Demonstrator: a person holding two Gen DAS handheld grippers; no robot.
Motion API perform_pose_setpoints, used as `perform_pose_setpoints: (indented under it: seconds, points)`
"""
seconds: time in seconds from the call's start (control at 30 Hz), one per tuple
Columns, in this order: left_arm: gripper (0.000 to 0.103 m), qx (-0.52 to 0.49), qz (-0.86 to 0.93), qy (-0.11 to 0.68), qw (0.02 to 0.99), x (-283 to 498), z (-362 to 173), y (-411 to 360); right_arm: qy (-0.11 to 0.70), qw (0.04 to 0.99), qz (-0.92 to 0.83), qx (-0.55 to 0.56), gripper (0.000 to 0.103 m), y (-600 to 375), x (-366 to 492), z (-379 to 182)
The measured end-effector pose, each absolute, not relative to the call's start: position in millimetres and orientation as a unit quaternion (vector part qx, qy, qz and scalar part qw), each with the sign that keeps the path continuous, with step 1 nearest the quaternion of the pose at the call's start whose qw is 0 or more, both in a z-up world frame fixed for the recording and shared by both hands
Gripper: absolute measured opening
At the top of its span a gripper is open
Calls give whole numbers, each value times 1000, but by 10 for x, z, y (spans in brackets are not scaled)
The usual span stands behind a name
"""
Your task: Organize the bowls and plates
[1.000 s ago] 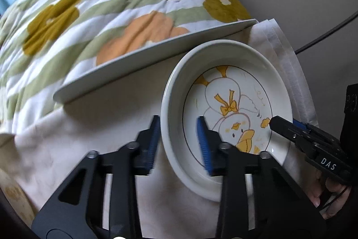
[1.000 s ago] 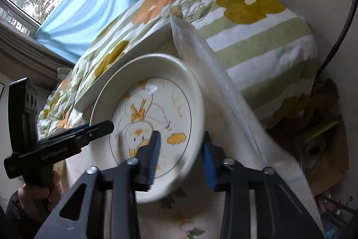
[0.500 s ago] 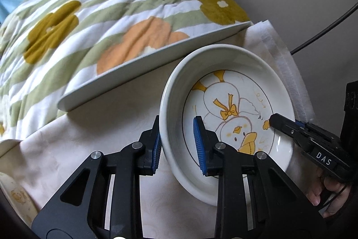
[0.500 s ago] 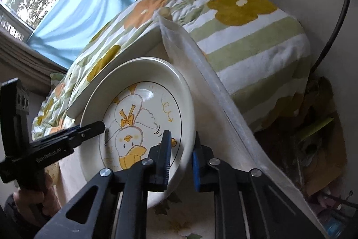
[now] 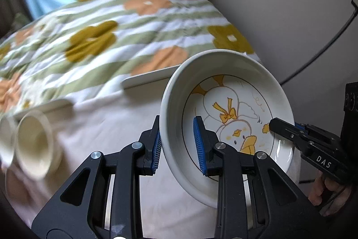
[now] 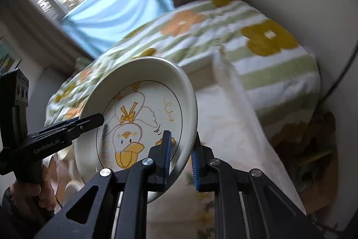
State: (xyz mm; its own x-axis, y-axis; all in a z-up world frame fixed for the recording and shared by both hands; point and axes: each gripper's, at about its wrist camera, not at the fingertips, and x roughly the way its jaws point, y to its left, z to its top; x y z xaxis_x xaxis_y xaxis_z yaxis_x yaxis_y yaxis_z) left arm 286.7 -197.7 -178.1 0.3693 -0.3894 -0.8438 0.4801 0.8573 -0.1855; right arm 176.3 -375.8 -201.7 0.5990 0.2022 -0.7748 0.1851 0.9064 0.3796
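A white deep plate with a duck drawing (image 5: 235,109) is held in the air, tilted, above the cream tablecloth. My left gripper (image 5: 177,145) is shut on its left rim. My right gripper (image 6: 181,160) is shut on its right rim; its fingers (image 5: 288,130) show at the plate's right edge in the left wrist view. The plate also shows in the right wrist view (image 6: 138,113), with the left gripper's fingers (image 6: 89,122) on its far rim. A small cream bowl (image 5: 33,142) lies on its side on the cloth at the left, blurred.
A white rectangular tray (image 5: 147,80) lies at the back of the cloth, against a striped flowered quilt (image 5: 100,33). A wall (image 5: 279,3) with a black cable stands to the right. A window with a blue curtain (image 6: 116,8) is behind. Clutter lies low at right (image 6: 308,140).
Both grippers closed on the plate's rims and lifted it off the cloth. The view swung left, bringing the small bowl into sight.
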Motion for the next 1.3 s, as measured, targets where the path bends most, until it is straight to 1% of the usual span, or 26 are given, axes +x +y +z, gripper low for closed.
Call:
perform_pose_setpoints:
  seconds: [0.17,0.33,0.6,0.73,1.0,1.3]
  points:
    - [24,18,-201,487,850,2330,-1584,-1406,449,871,72,184,15,-3405,1595,-1811]
    - [24,-16,-143,492,859,1862,-1592,-811,463,862,138,151,15,-2901,1449,-1775]
    - [24,-54,-98,514,851,1310,-1932,116,492,842,191,115,15,-2130,1284,-2051]
    - [24,-65,-101,530,840,1212,-2187,428,505,836,188,106,15,-1794,1207,-2287]
    - [24,-65,-109,547,827,1246,-2607,686,513,837,169,83,15,-1452,1136,-2551]
    - [24,-31,-113,547,829,1332,-2751,637,503,849,145,66,15,-1362,1132,-2586]
